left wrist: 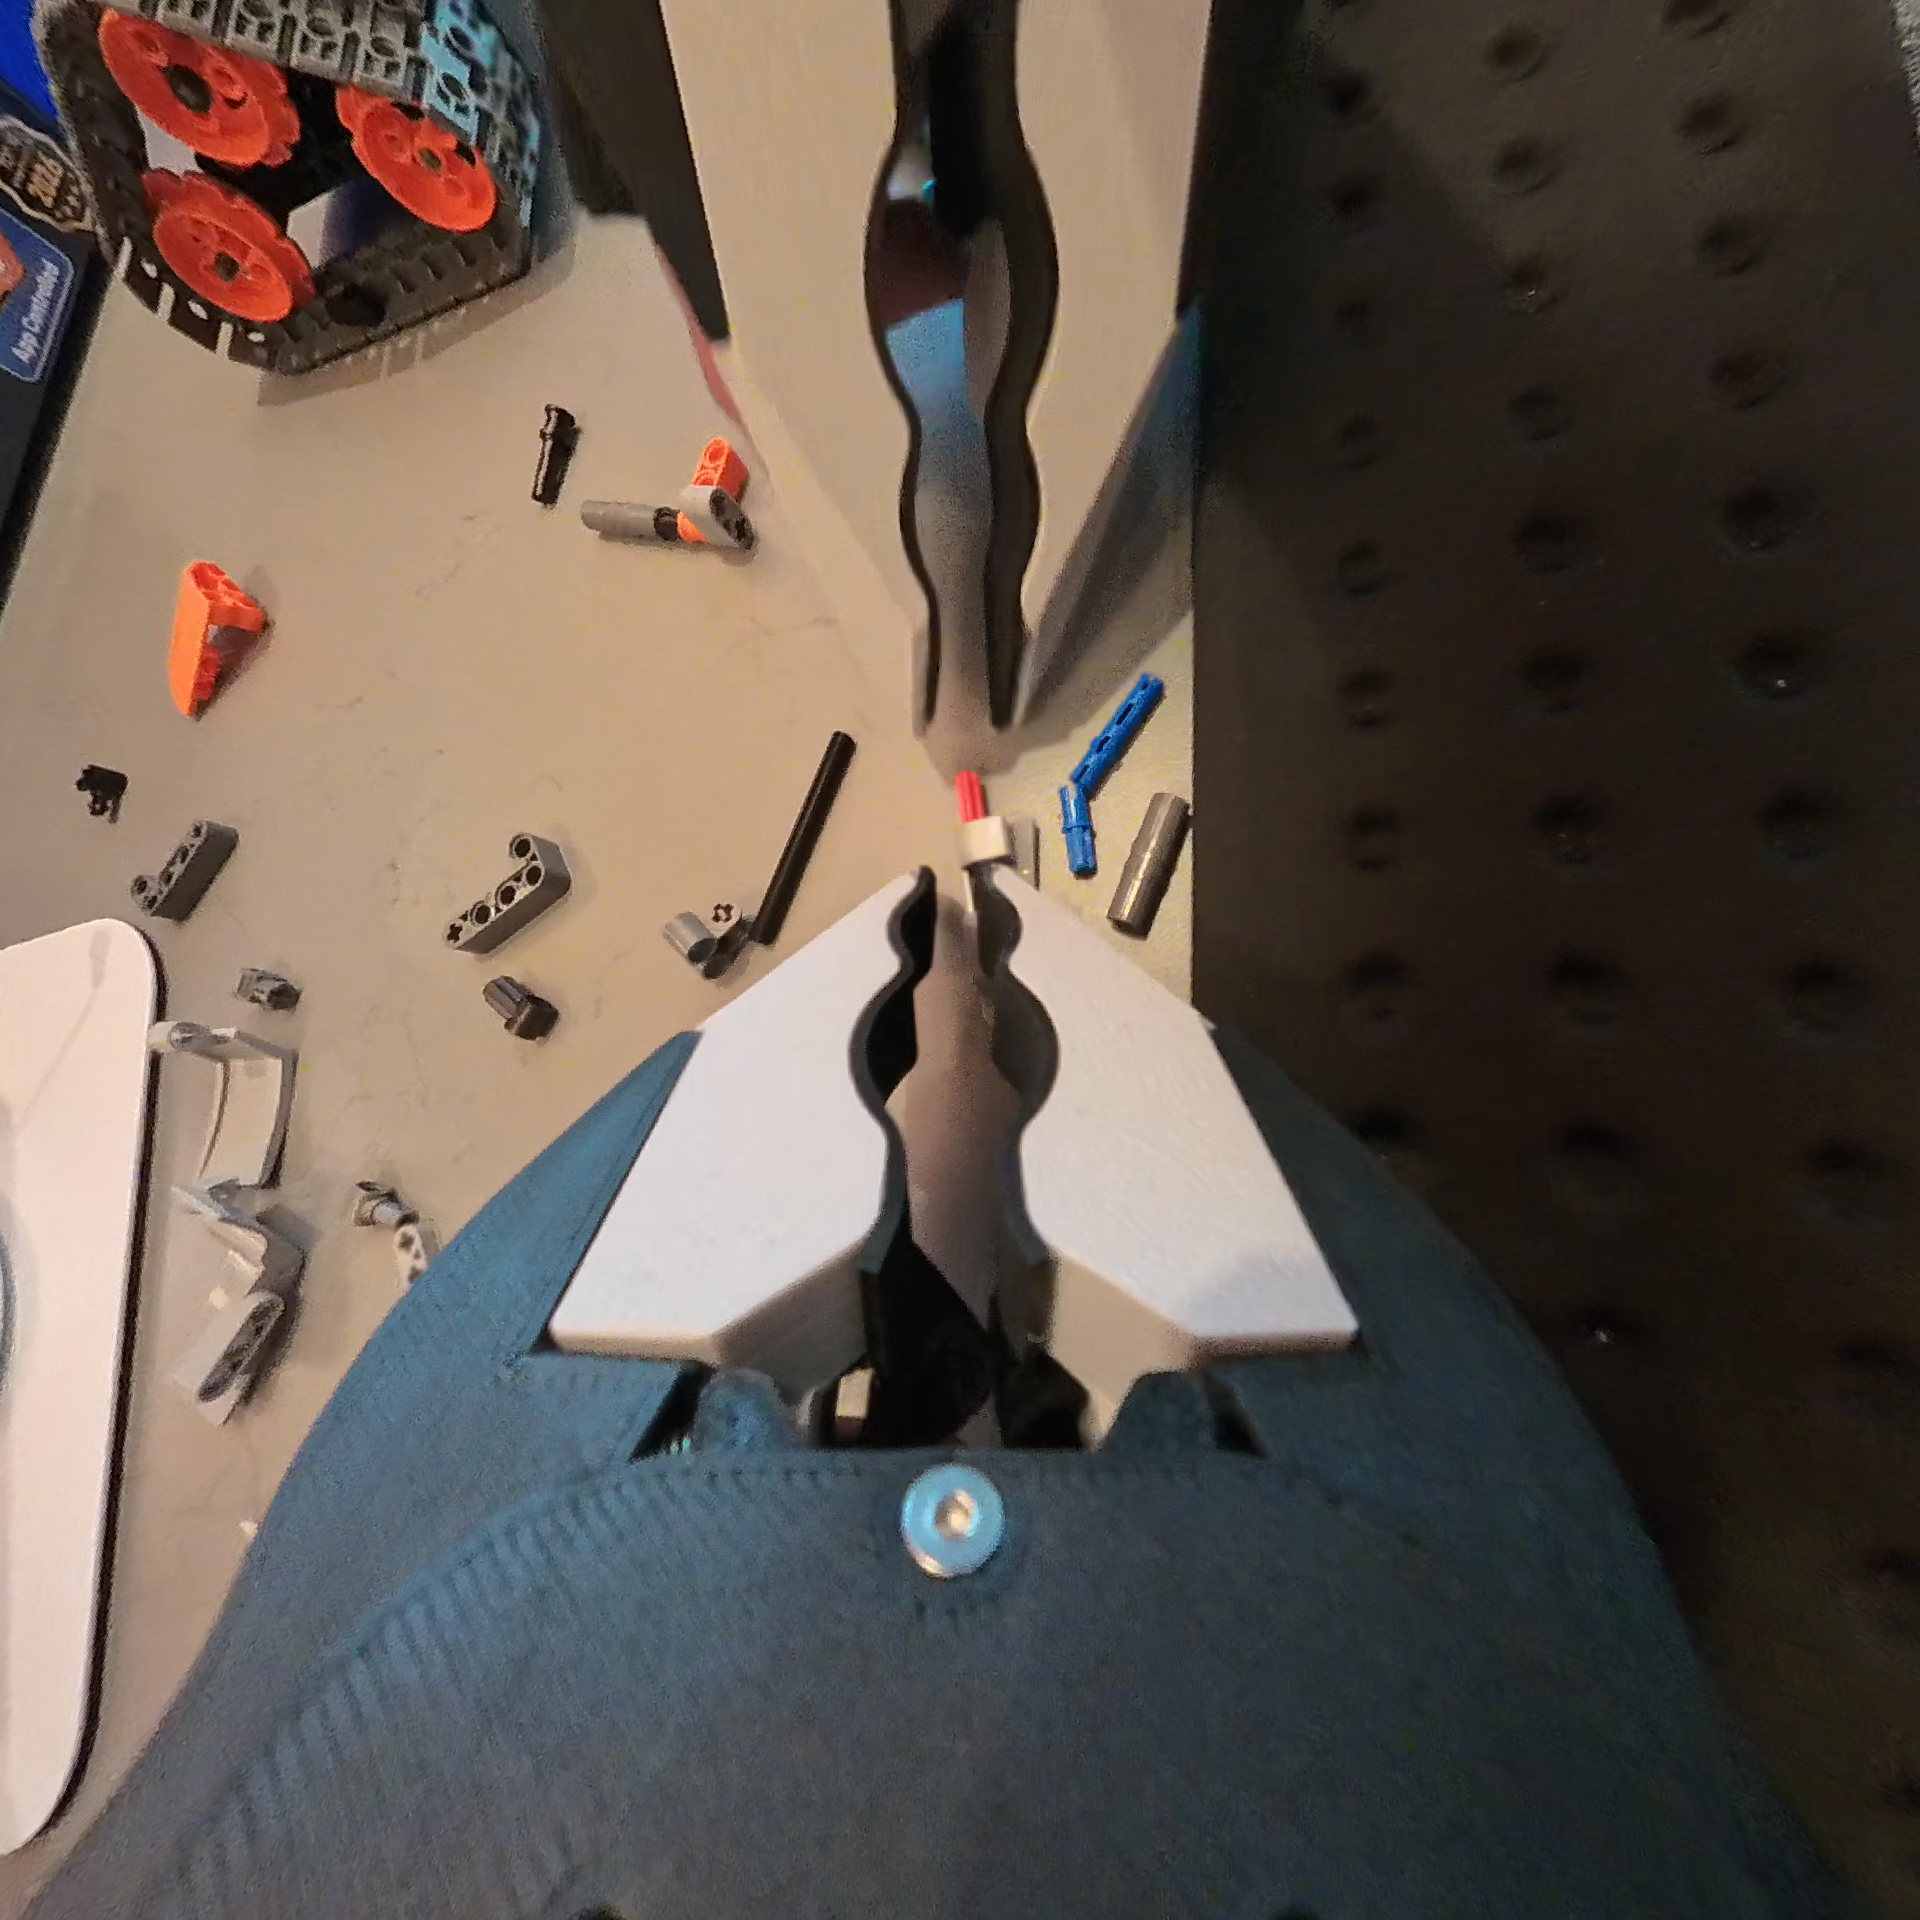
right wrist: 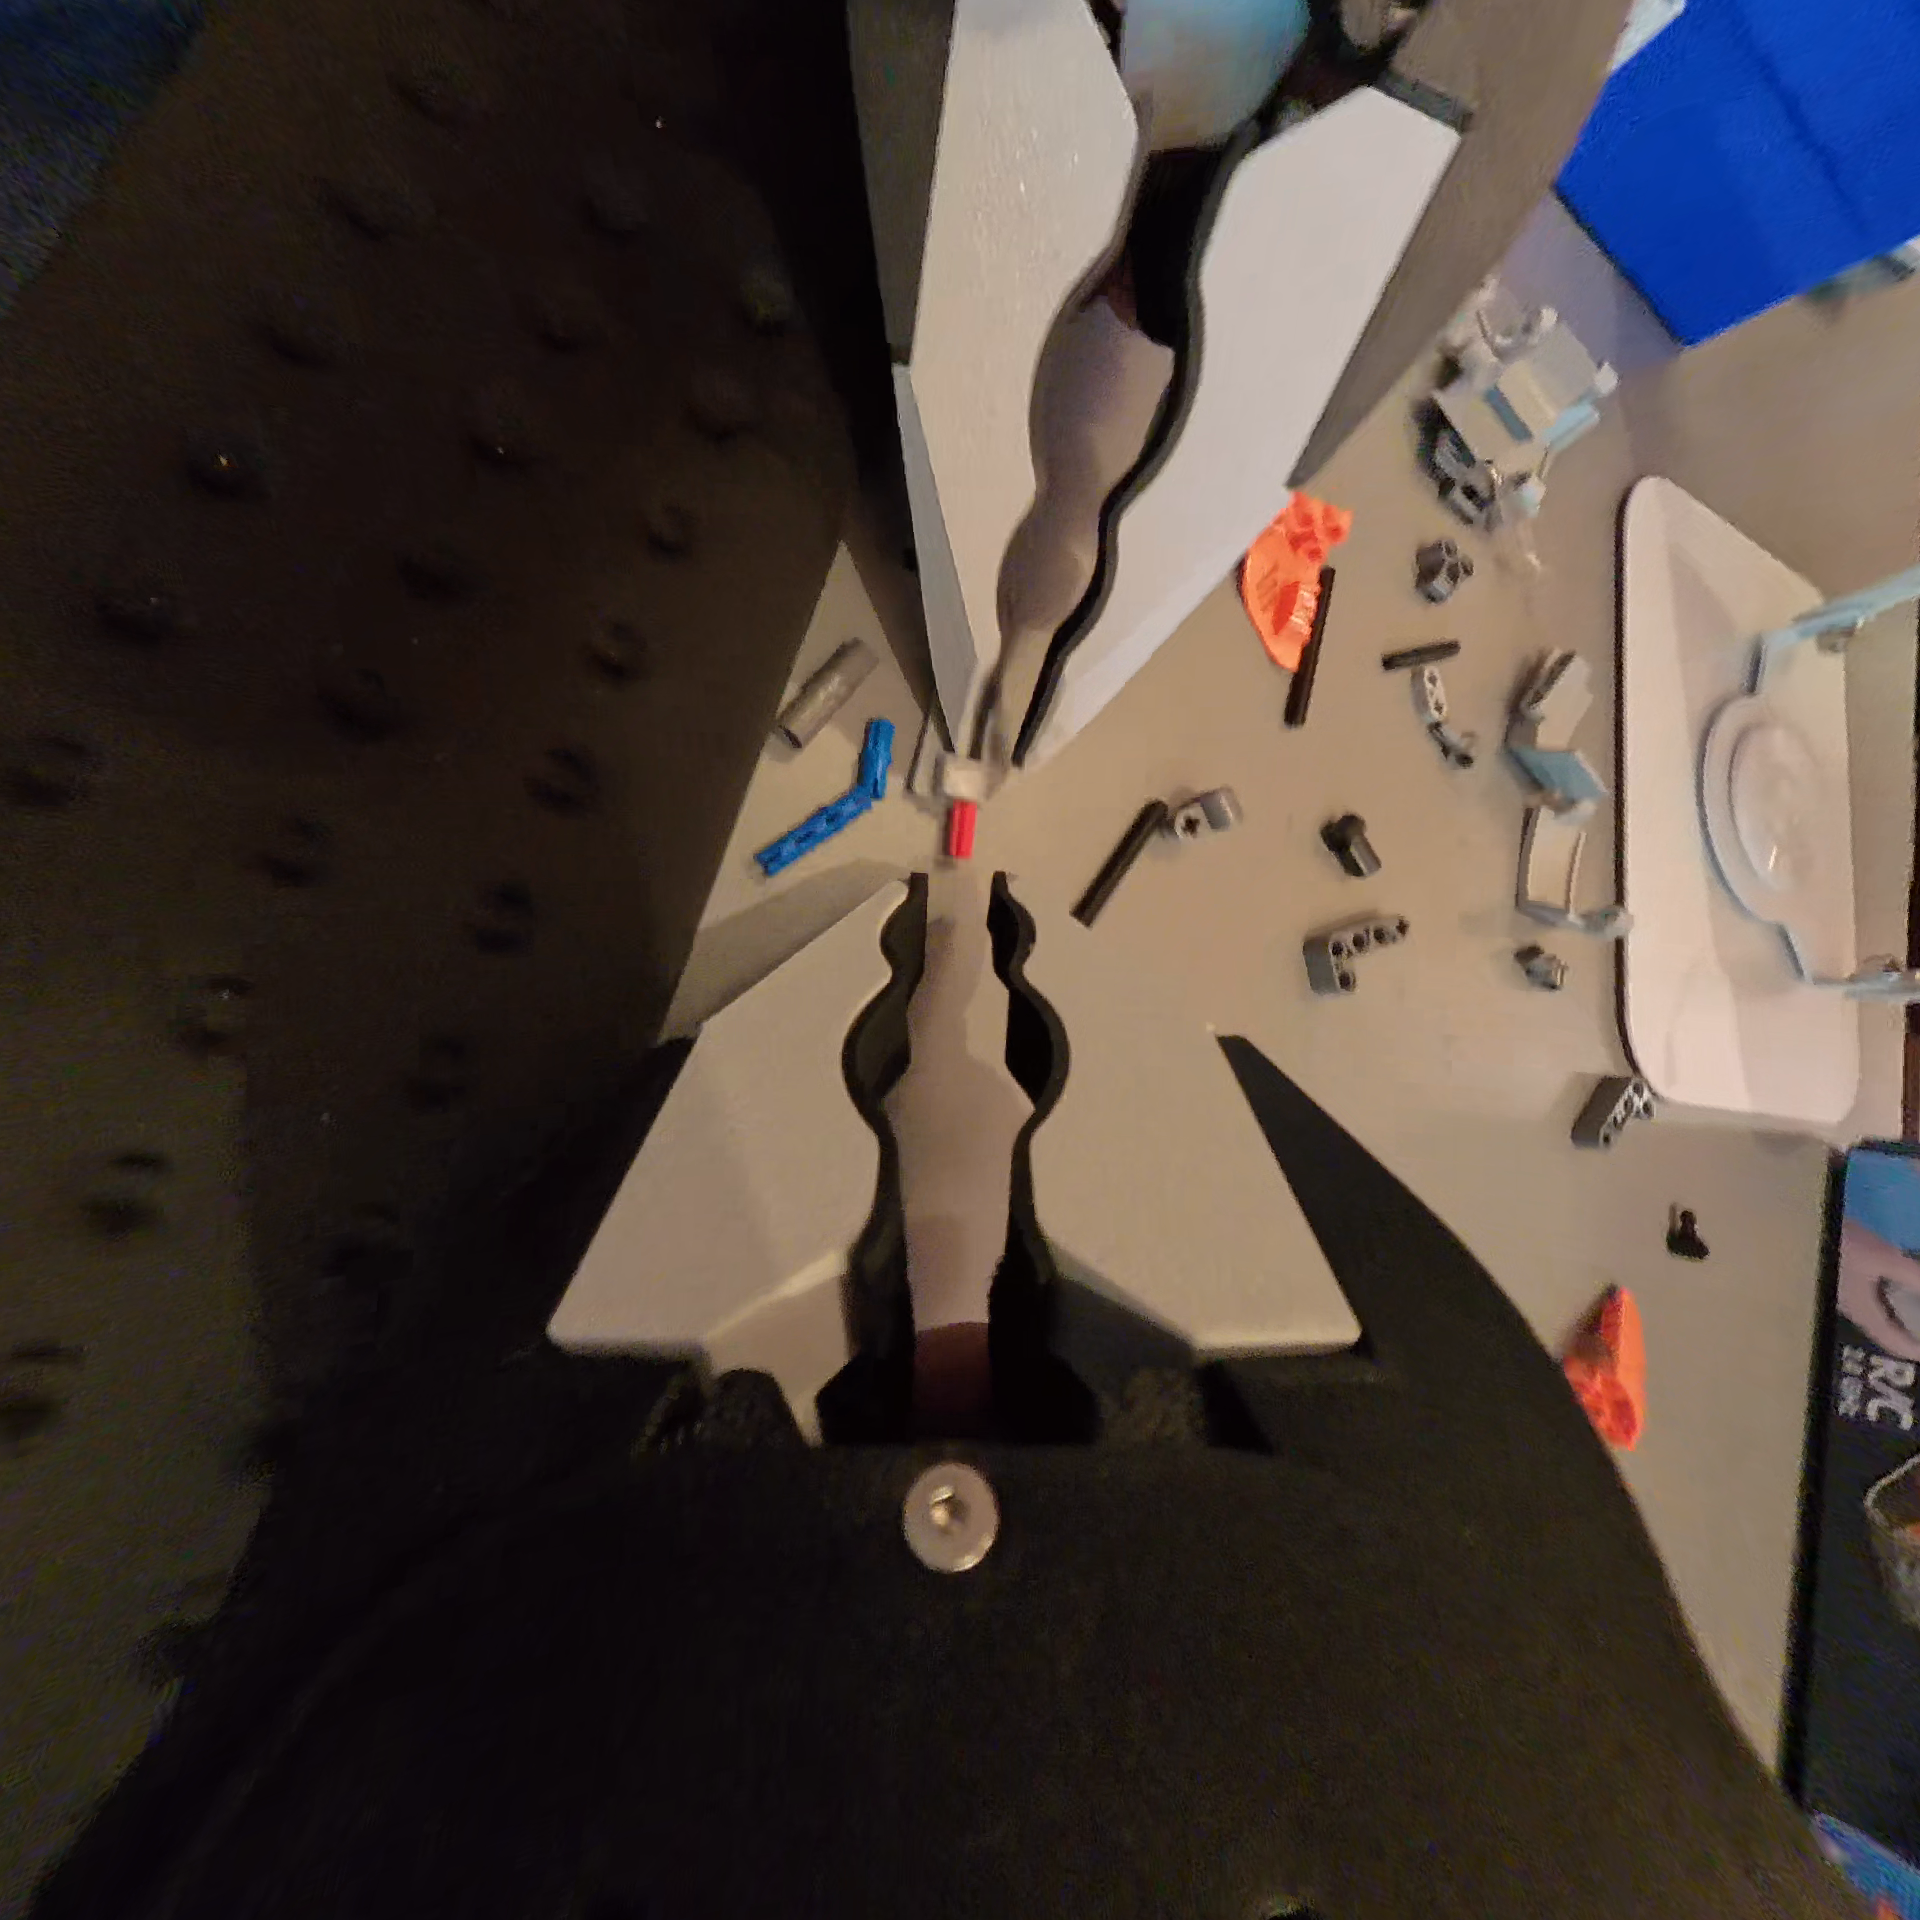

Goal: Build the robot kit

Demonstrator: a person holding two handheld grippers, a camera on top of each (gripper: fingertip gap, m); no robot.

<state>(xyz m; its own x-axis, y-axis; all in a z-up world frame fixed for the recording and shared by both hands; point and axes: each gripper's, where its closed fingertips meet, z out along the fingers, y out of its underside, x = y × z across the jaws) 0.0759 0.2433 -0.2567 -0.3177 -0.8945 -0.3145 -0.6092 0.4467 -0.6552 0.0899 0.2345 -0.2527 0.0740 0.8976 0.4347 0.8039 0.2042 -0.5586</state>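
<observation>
The two grippers faced each other tip to tip above the pale table (left wrist: 436, 665), beside a black perforated panel (left wrist: 1558, 727). The left gripper (left wrist: 956, 894) pointed forward with its fingers nearly closed; a small assembly, a white bush (left wrist: 982, 840) with a red pin (left wrist: 968, 795) protruding from it, sat at the fingertips, apparently pinched by a thin stub. The red end pointed toward the right gripper (right wrist: 958, 883), whose fingers stood narrowly parted just short of the pin, gripping nothing.

A white tray (right wrist: 1725, 1060) lay at the table edge and carried a clear plastic part (right wrist: 1766, 810); its other contents could not be determined.

Around the tips lay loose building parts: two blue pins (left wrist: 1101, 769), a grey sleeve (left wrist: 1148, 862), a black axle (left wrist: 805, 831), a dark grey angled beam (left wrist: 509, 894) and an orange bracket (left wrist: 208, 634). A tracked vehicle with orange wheels (left wrist: 291, 177) stood farther away, beside a printed box (left wrist: 42, 312). A blue block (right wrist: 1745, 156) showed in the right wrist view.
</observation>
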